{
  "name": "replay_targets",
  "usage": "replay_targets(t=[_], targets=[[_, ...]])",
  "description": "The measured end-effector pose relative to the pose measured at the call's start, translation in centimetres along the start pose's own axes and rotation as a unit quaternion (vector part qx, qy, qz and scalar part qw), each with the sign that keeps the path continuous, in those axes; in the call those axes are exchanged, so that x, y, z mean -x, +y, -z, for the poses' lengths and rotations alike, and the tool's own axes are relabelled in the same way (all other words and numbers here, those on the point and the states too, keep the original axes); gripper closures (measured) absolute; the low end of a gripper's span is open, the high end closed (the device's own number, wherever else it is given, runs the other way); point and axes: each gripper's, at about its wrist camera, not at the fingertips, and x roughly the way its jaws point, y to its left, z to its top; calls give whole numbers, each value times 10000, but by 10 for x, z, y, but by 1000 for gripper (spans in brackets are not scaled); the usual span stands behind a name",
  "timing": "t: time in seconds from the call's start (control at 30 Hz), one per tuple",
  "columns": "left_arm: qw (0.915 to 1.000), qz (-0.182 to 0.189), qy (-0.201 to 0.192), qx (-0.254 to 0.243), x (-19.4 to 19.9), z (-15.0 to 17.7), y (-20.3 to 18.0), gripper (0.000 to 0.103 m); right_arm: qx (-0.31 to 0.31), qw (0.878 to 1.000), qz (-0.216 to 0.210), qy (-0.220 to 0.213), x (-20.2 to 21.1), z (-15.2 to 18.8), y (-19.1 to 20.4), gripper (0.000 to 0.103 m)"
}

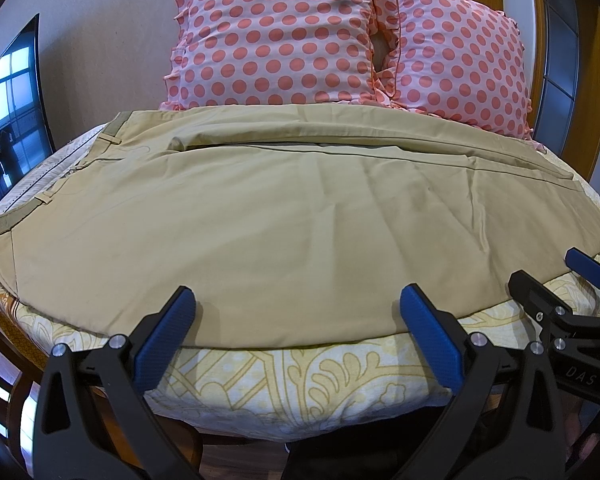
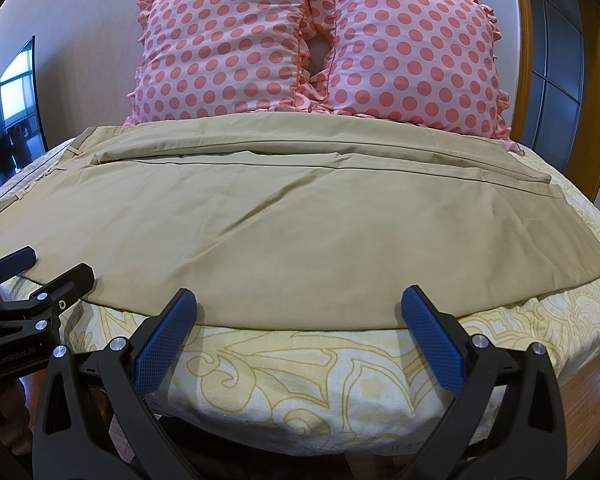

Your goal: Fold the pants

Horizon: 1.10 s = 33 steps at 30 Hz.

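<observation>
Khaki pants [image 1: 284,216] lie spread flat across the bed, waistband at the left, legs running to the right; they also show in the right wrist view [image 2: 284,224]. The two legs lie side by side, one behind the other. My left gripper [image 1: 298,300] is open and empty, just above the near edge of the pants. My right gripper [image 2: 300,300] is open and empty at the near edge too, further right. It shows at the right of the left wrist view [image 1: 540,268], and the left gripper shows at the left of the right wrist view [image 2: 56,264].
The bed has a yellow patterned sheet [image 1: 284,376], also in the right wrist view [image 2: 300,368]. Two pink polka-dot pillows [image 1: 276,36] [image 2: 412,48] stand against the wall behind the pants. A dark screen [image 1: 12,104] is at the left, a wooden door frame [image 2: 524,40] at the right.
</observation>
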Motion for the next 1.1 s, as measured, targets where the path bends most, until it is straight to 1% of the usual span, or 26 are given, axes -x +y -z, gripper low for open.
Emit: replay_targets(t=[0.67,0.9,0.97,1.03,1.1], targets=[[10000,-1,-10,-1,0,0,0,2,-1,10000,-4,-12,0,0,0,1],[10000,13,-56,1,5,-5,0,2,45,9999,-54,-113,2,2,0,1],[10000,39,-21,17,7,-7,3,2,154,9997,-177,5,1,-3,-2,1],[10000,17,-41,9,7,-12,4,2,74,9998,-151,100,-3,-14,-10,1],[9998,-104,-156,-9,7,-20,7,2,-159,9998,-109,-40,0,-35,-31,1]])
